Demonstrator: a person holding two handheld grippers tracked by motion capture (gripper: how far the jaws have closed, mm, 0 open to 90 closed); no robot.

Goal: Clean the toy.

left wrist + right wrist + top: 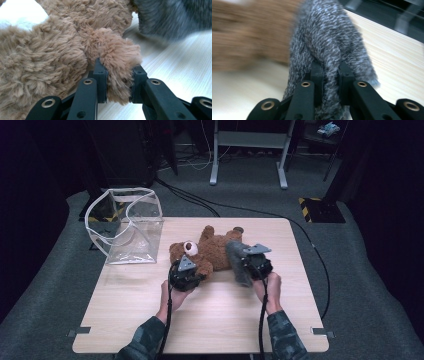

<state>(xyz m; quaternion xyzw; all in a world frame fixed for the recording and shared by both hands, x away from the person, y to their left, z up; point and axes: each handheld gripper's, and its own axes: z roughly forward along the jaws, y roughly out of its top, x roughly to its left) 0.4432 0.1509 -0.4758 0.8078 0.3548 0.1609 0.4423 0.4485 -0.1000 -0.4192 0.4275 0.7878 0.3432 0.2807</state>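
A brown teddy bear (212,249) lies on its back in the middle of the wooden table (150,320), with a grey knitted cloth (238,262) against its right side. My left gripper (189,276) is shut on the bear's paw (120,67); the fur bulges between its two black jaws. Over at the right, my right gripper (253,266) is shut on a fold of the grey knitted cloth (332,55), pinched tight between its jaws. The bear (249,32) shows blurred at the left of the right gripper view. The white muzzle (190,248) points up.
A clear plastic zip bag (127,222) with white trim stands open at the table's far left corner. A black cable (300,227) runs past the right edge. Metal table legs (250,150) stand on the grey carpet beyond.
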